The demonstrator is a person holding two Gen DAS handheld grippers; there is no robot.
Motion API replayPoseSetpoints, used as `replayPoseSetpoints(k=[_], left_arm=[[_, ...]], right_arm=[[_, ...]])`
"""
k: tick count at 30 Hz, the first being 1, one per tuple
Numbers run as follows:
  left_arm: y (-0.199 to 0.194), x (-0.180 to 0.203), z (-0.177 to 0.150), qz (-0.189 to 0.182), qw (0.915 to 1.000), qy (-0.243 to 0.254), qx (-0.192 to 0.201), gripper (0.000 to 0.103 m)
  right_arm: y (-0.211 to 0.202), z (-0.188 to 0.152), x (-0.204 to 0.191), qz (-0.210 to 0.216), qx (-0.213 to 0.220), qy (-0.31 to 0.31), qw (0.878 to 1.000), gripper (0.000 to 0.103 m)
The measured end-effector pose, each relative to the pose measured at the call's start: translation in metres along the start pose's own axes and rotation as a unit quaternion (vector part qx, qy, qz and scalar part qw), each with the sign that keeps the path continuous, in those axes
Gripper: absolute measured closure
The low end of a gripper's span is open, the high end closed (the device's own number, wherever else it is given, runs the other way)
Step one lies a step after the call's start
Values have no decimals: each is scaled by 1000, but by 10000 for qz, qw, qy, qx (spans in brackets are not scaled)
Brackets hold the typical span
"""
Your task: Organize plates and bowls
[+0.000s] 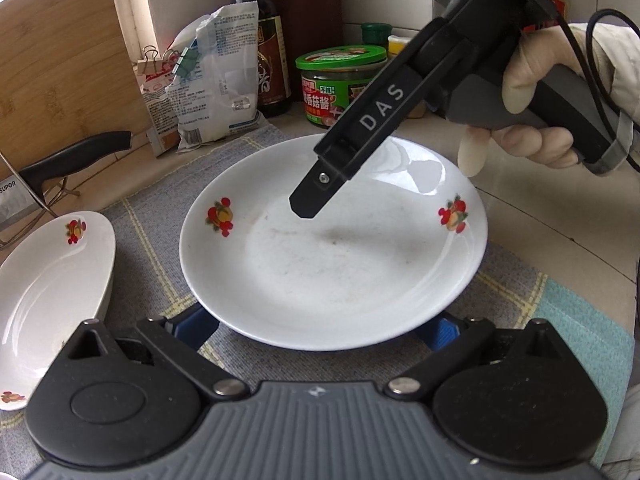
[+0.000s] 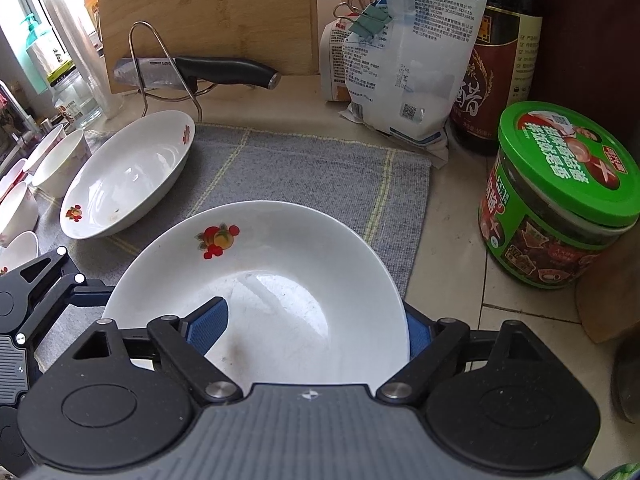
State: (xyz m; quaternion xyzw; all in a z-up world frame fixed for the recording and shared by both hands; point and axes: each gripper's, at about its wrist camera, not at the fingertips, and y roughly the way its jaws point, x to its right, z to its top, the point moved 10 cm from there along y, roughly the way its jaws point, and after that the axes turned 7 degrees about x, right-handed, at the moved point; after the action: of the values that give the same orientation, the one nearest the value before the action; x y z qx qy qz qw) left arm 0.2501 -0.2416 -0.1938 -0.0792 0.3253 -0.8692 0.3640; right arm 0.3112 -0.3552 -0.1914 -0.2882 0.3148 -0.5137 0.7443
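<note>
— Starting at the left, what lies there?
— A second plate (image 1: 48,292) on the grey cloth (image 1: 160,216), cut off by the frame edge. Small bowls (image 2: 60,164) stand beyond it, partly out of view.
— And the middle?
— The flowered plate (image 1: 332,264) sits flat on the cloth. The left gripper (image 1: 320,332) points down at its near rim, jaws wide, holding nothing. Its fingertips are hidden under the rim.
— The right?
— A hand (image 1: 520,120) tilts the right gripper (image 2: 316,332) steeply down. Its jaws are spread astride the plate's rim, one pad inside, one outside, not clamping.
</note>
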Motion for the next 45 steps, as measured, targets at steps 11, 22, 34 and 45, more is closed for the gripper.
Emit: replayPoseSetpoints(k=[11,22,34,45], left_arm=[[-10,1,-3,119,9998,-135,-24,1],[-44,5,7,271,9990,-256,232,1],[-102,-12,-7,558,9946,-671,556,1],[-168,-34,-52,955,9862,-1188,647,1]], right_arm=[[-10,-3,-7,-137,91,-79,9998,0],[-44,-4,-22,-564,418,-163,9974,0],[-85,-5,-70,-821,970,-219,9917,0],[-98,-34,-129,-882,1162,-174,9892,0]])
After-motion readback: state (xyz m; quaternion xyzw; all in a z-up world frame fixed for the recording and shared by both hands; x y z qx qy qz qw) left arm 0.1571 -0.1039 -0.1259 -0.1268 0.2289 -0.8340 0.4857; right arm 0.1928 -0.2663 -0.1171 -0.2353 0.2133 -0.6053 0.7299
